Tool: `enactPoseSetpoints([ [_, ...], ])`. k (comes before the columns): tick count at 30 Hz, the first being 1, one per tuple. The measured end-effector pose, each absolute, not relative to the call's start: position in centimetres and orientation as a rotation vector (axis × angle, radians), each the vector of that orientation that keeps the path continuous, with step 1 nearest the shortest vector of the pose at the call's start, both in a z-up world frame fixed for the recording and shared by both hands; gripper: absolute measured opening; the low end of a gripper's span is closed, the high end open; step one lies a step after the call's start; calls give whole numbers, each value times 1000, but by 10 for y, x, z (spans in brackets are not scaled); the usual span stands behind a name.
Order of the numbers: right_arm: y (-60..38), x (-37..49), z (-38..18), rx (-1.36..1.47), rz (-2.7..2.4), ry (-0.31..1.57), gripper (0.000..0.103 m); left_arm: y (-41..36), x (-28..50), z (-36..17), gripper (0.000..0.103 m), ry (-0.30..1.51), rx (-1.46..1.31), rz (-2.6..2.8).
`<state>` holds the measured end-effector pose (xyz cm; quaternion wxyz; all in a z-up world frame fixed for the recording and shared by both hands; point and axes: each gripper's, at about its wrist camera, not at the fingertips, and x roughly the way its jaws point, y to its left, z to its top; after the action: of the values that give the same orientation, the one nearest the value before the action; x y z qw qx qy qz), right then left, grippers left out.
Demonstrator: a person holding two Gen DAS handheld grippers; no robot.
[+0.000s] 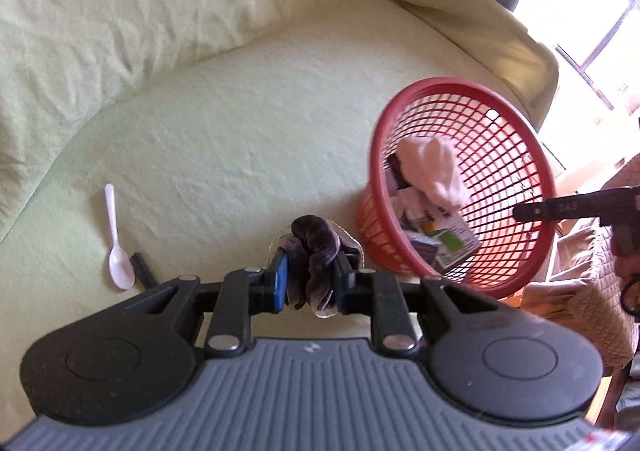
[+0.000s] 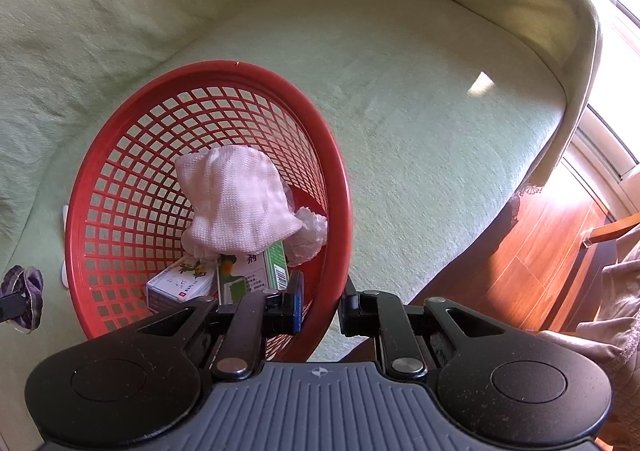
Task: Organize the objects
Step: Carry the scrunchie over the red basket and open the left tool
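Two hand-held grippers busy: our left [image 1: 308, 283] pinches the scrunchie [image 1: 316, 251], right [image 2: 320, 311] clamps the basket [image 2: 340, 187] rim. Next, drop it inside.

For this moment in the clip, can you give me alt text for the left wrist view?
The left gripper is shut on a purple velvet scrunchie above a pale green sofa seat. To the right, a tilted red mesh basket holds a white cloth and small boxes. At left, a white plastic spoon lies beside a small black object.
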<state>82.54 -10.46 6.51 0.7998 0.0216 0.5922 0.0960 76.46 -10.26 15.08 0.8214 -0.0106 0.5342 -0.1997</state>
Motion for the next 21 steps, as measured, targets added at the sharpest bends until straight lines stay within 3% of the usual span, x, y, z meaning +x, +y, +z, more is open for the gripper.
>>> enactPoseSetpoints([
  [15, -109, 827, 67, 88, 238, 1261, 13, -207, 783, 169, 20, 1101, 12, -574],
  [20, -110, 827, 67, 98, 247, 1260, 14, -216, 786, 174, 38, 1073, -8, -603],
  [21, -111, 827, 67, 99, 248, 1260, 14, -217, 786, 176, 47, 1065, -9, -608],
])
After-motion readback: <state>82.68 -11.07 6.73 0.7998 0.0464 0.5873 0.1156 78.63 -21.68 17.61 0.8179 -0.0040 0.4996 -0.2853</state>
